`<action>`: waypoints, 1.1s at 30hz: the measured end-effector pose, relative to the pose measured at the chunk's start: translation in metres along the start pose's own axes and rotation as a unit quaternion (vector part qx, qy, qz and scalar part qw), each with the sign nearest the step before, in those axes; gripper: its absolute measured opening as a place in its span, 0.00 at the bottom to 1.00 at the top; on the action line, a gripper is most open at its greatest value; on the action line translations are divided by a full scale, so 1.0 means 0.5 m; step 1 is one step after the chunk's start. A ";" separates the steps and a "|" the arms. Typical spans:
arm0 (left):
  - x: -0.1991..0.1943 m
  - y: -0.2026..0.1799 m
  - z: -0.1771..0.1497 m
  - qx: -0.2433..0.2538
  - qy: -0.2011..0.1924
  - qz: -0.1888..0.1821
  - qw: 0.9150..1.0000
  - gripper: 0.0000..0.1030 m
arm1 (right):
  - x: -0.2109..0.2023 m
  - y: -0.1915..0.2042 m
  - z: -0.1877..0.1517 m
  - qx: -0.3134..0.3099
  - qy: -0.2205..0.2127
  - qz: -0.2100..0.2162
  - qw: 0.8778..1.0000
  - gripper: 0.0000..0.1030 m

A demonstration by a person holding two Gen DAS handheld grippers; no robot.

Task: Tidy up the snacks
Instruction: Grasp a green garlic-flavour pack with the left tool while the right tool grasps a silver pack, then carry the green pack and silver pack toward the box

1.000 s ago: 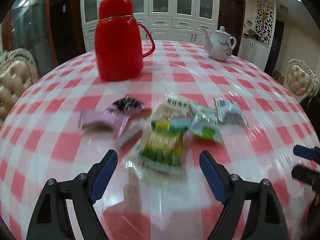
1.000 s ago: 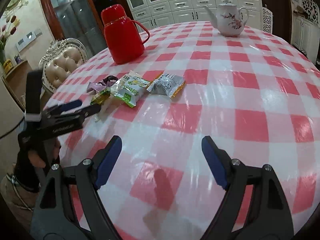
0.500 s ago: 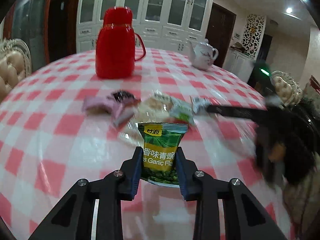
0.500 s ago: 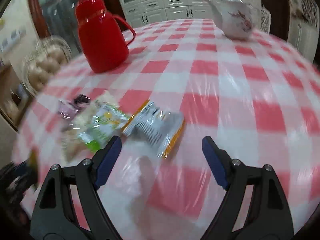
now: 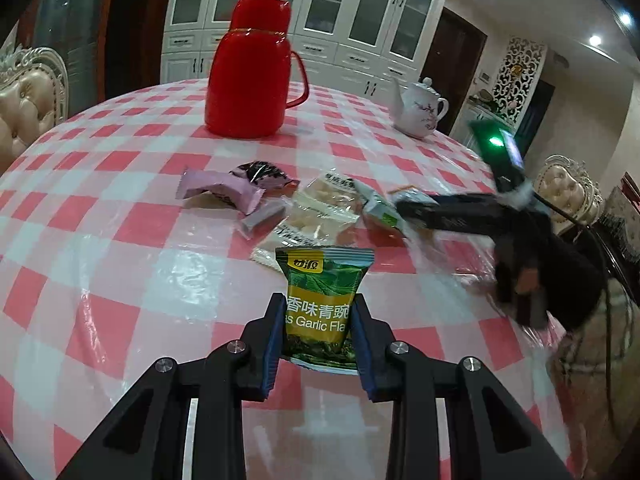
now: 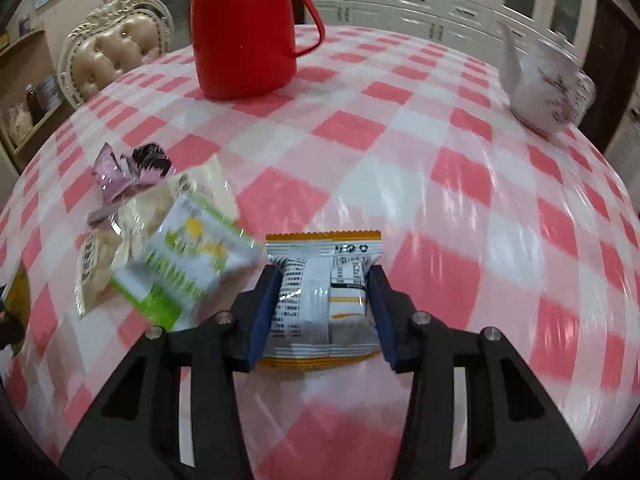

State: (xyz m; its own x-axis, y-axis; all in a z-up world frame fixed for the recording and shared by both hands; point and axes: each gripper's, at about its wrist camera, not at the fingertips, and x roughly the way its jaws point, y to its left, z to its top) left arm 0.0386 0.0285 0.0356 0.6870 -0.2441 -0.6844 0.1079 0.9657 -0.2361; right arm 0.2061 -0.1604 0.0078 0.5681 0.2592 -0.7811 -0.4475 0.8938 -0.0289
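the green garlic pea packet (image 5: 320, 300) stands upright, clamped by its lower sides in the left hand-held gripper (image 5: 318, 340), lifted clear of the snack pile (image 5: 320, 208) at twelve o'clock, likely for sorting. the right hand-held gripper (image 6: 324, 308) is closing on the white-and-orange packet (image 6: 320, 296), pads pressing its edges. the table (image 5: 120, 240) carries a red thermos (image 5: 250, 68) and teapot (image 5: 418, 110) beyond.

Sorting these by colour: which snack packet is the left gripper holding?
The green garlic-pea packet, pinched upright between the left gripper pads. The others are pink, clear or white, lying on the table.
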 end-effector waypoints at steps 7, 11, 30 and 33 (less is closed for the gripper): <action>0.008 -0.027 -0.012 0.021 0.016 -0.012 1.000 0.32 | -0.121 0.050 -0.112 0.023 -0.005 -0.024 0.999 0.47; 0.006 -0.063 -0.026 0.043 0.026 -0.034 0.998 0.32 | -0.209 0.090 -0.186 0.030 -0.024 -0.007 0.999 0.47; -0.130 -0.314 -0.206 0.132 0.002 -0.093 0.987 0.32 | -0.477 0.130 -0.464 0.032 -0.065 -0.047 0.996 0.47; -0.137 -0.360 -0.229 0.147 0.007 -0.107 0.983 0.32 | -0.519 0.110 -0.499 0.042 -0.074 -0.053 0.995 0.47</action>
State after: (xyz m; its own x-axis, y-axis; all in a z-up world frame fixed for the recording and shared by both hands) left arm -0.1103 -0.1389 0.0458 0.6170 -0.4429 -0.6505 0.4526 0.8759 -0.1671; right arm -0.1380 -0.2697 0.0533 0.7075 0.2068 -0.6758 -0.3234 0.9450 -0.0495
